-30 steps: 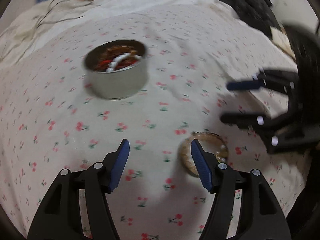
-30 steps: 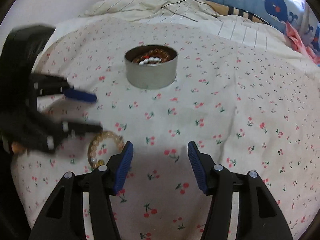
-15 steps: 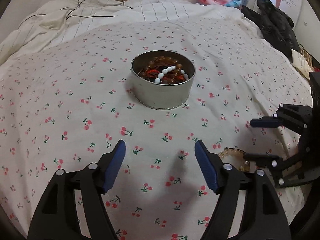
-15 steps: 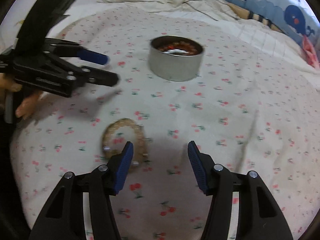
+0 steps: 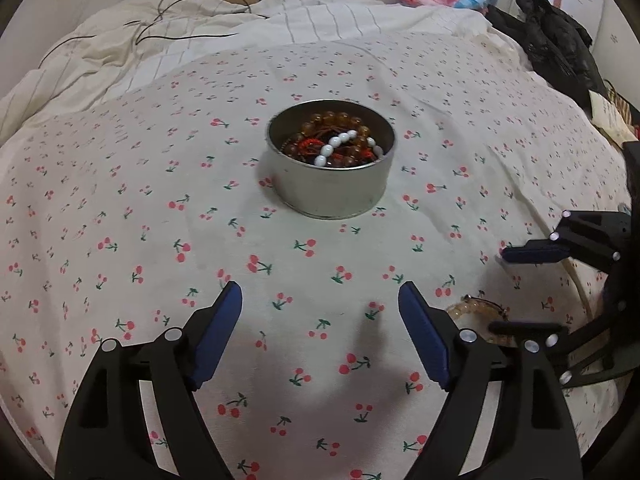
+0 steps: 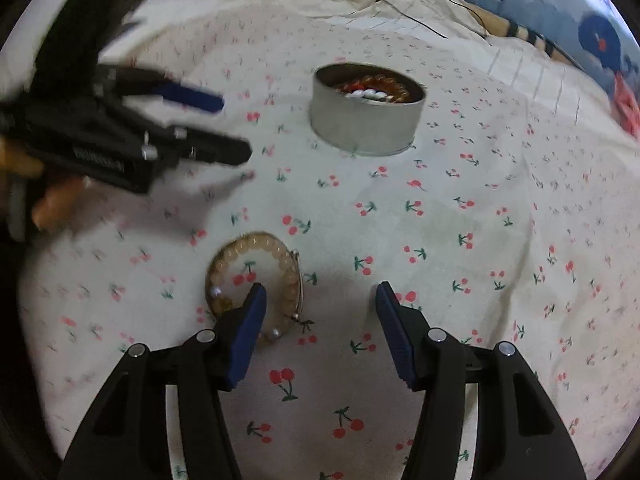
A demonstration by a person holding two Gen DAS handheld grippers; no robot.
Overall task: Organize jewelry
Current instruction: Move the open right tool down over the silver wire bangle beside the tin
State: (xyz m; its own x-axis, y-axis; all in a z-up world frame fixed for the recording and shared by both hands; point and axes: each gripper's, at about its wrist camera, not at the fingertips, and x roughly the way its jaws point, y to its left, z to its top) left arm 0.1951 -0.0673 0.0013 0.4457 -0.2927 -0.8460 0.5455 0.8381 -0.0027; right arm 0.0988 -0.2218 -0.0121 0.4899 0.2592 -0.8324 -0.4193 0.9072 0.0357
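A round metal tin point(image 5: 332, 188) point(image 6: 368, 128) stands on the cherry-print sheet point(image 5: 160, 220), with amber, red and white bead bracelets inside. A pale amber bead bracelet point(image 6: 256, 248) point(image 5: 468, 308) lies flat on the sheet nearer to me. My right gripper point(image 6: 320, 292) point(image 5: 516, 290) hovers open just above the bracelet, and its left finger point(image 6: 244, 328) covers part of the ring; nothing sits between the pads. My left gripper point(image 5: 319, 292) point(image 6: 234, 128) is to the left of the bracelet and faces the tin. Its jaws are opening and hold nothing.
A cream quilt point(image 5: 280, 20) with a thin black cable point(image 5: 180, 34) lies behind the tin. Whale-print bedding point(image 6: 596, 36) is further back. A black garment point(image 5: 560, 44) is heaped at the bed's right edge. A hand point(image 6: 52, 200) holds the left gripper.
The left gripper swung off the bracelet to face the tin and spread wider. The right gripper closed in on the bracelet, which now lies at its left finger.
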